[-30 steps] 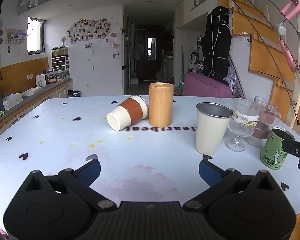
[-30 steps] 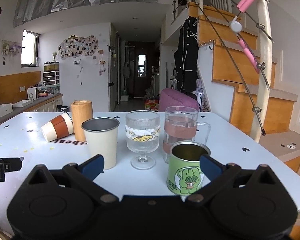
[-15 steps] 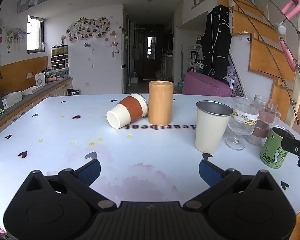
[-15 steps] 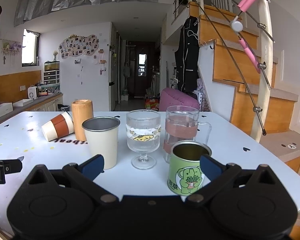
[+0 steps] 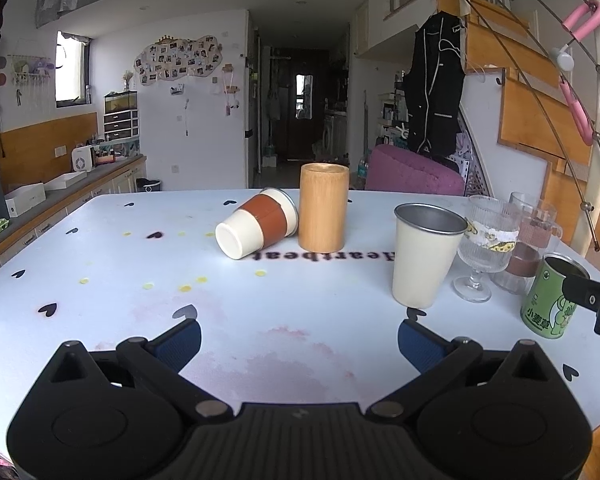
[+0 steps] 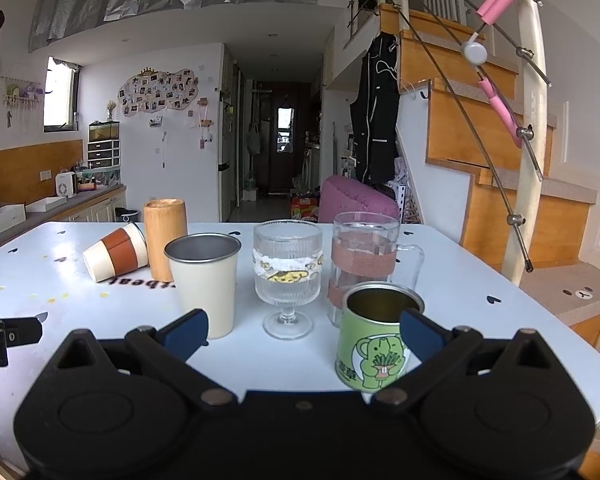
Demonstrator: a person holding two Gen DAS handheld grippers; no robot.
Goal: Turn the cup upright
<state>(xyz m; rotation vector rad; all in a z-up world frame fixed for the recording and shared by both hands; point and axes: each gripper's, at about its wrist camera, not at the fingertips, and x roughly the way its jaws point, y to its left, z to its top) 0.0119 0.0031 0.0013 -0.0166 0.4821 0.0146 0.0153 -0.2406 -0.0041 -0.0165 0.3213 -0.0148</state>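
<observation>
The cup (image 5: pixel 257 228) lies on its side at twelve o'clock from the left claw (image 5: pixel 299 338), touching the bamboo tumbler (image 5: pixel 323 207), with bare desk (image 5: pixel 100 272) between. Both claws gape empty; the right claw (image 6: pixel 303 332) faces the green tin (image 6: pixel 374 346) near the desk's edge. The left claw has edged slightly forward.

The tipped cup (image 5: pixel 256 226) looks matt, with a brown band (maybe rubber); the wooden cup (image 5: pixel 323 207) is smooth, the steel cup (image 5: pixel 423 255) shiny inside, the goblet (image 6: pixel 287 276) ribbed glass, the desk (image 5: pixel 260 312) glossy
</observation>
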